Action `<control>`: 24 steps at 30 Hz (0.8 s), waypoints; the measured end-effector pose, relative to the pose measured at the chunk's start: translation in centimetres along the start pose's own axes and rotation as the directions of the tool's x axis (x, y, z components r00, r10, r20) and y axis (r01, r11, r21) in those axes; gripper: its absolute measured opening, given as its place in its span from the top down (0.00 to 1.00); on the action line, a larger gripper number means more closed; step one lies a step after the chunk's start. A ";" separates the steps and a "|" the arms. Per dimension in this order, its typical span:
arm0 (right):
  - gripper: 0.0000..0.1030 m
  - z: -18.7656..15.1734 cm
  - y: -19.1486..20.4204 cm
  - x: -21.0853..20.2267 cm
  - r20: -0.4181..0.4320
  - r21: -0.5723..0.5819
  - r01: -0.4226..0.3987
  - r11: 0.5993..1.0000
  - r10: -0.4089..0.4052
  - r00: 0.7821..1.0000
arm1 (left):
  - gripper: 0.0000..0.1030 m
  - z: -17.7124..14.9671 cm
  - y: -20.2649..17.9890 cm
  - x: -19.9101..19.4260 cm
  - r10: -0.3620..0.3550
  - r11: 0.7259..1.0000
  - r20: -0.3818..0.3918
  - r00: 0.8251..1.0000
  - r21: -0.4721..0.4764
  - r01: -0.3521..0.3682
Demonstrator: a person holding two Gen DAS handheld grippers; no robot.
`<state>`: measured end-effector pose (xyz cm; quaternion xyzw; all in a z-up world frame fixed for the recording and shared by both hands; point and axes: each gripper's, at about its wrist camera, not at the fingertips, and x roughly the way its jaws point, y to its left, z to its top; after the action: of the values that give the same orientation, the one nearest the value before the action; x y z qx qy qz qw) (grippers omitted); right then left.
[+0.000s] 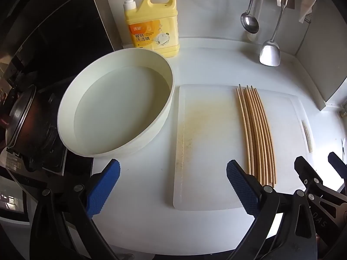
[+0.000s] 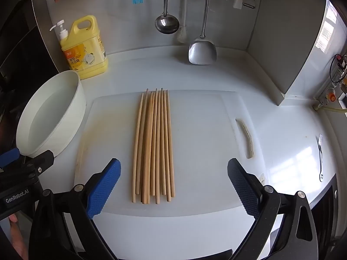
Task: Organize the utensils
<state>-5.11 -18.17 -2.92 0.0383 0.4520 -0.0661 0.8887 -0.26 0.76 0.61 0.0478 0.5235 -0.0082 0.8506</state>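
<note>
My left tool (image 1: 173,186) and right tool (image 2: 174,186) look alike: black linkage arms, silver rivets, blue knurled pads (image 2: 104,189). One housing reads "GenRobot.AI" in white.

Right gripper (image 2: 173,191) seen with jaws spread wide, nothing between the pads, held above the near end of the chopsticks (image 2: 153,147). Chopsticks laid side by side in one bundle on the white cutting board (image 2: 199,151). White basin (image 2: 54,114) with water sits just left of the board. Left gripper (image 2: 23,162) visible at the left edge. Yellow detergent bottle (image 2: 86,49), ladle (image 2: 166,22) and spatula (image 2: 202,51) at the back wall; fork (image 2: 320,156) lying far right.
</note>
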 end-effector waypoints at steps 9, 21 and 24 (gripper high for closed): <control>0.09 0.2 0.2 0.2 0.004 -0.002 0.002 1.000 -0.002 1.000 | 0.06 -0.1 0.2 0.1 0.000 1.000 0.003 1.000 0.001 0.000; 0.08 0.0 0.1 -0.1 0.004 -0.003 0.003 1.000 -0.003 1.000 | 0.06 -0.2 0.1 0.0 0.004 1.000 0.006 1.000 0.000 -0.004; 0.09 0.0 0.1 -0.1 0.004 -0.003 0.003 1.000 -0.003 1.000 | 0.06 -0.2 0.1 0.0 0.004 1.000 0.006 1.000 -0.001 -0.004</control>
<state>-5.19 -18.05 -2.81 0.0361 0.4502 -0.0668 0.8897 -0.43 0.85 0.54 0.0482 0.5209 -0.0064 0.8522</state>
